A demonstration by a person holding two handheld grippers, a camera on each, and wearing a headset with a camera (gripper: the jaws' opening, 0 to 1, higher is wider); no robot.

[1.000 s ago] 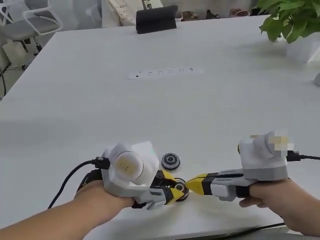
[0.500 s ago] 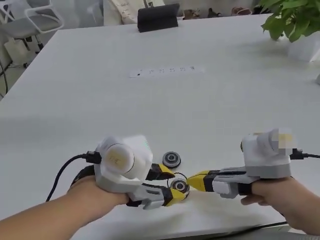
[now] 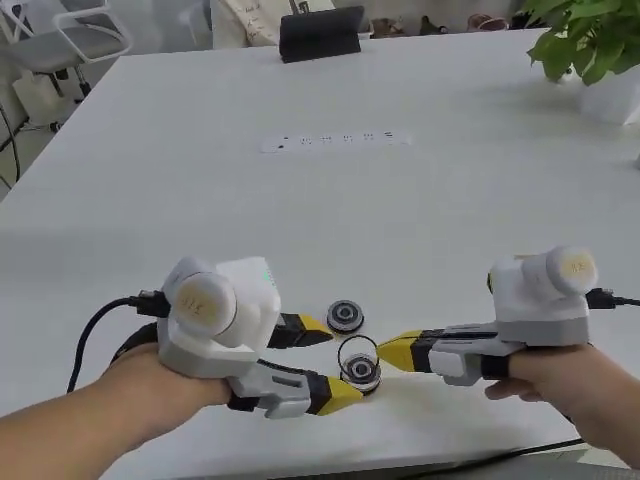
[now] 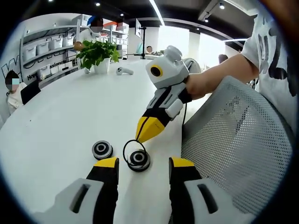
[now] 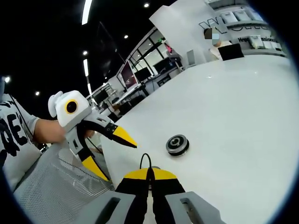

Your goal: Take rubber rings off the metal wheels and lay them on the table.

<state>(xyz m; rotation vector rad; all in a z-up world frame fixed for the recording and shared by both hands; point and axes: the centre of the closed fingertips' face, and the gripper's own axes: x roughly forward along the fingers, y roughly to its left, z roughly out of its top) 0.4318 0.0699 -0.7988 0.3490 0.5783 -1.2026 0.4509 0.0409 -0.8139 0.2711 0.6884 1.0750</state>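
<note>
1. Right gripper [image 3: 385, 352]: fingers pinched shut on the ring [image 3: 357, 350], a loop half lifted off the near wheel [image 3: 360, 372] by the worktop's [image 3: 300, 220] front edge.
2. Left gripper [image 3: 335, 360]: fingers wide, straddling that wheel without clamping it. I'd close them first, then peel the ring up and away slowly.
3. Second wheel [image 3: 345, 315] sits just behind and is easily knocked. Plant [image 3: 585, 40] is well apart.

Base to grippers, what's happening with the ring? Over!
Left gripper open, facing near wheel. Right gripper shut on rubber ring beside it. Second wheel apart, nothing blocking.
</note>
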